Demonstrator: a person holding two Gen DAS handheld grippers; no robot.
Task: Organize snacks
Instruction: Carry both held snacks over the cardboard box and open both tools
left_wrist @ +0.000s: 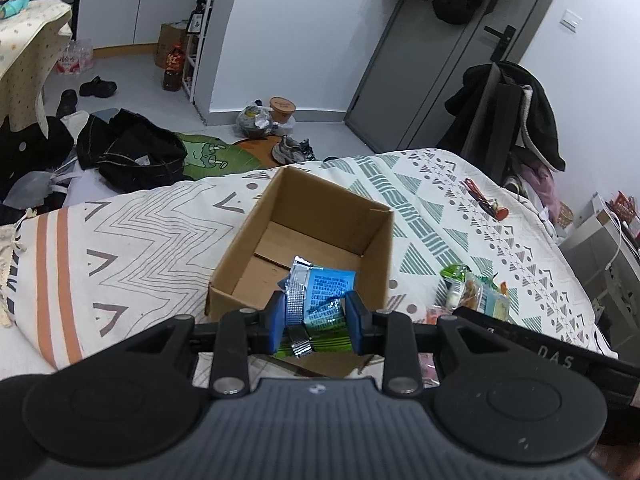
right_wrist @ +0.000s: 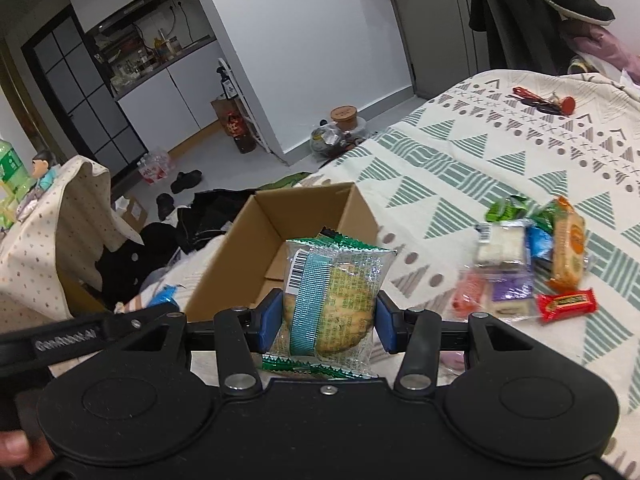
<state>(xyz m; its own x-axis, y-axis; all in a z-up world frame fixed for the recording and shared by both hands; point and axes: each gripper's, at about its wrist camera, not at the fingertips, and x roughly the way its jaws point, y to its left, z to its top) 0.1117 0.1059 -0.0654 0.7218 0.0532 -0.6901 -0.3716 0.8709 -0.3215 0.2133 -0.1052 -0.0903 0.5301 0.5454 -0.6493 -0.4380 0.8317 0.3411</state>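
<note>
An open cardboard box stands on the patterned bedspread; it also shows in the right wrist view. My left gripper is shut on a blue and green snack packet, held over the box's near edge. My right gripper is shut on a clear green-edged biscuit packet, held just before the box. A pile of several loose snack packets lies on the bed to the right of the box, also seen in the left wrist view.
Red-handled items lie far back on the bed. Dark clothes, shoes and bottles litter the floor beyond the bed. A cloth-covered table stands left. A coat hangs on a chair by the grey door.
</note>
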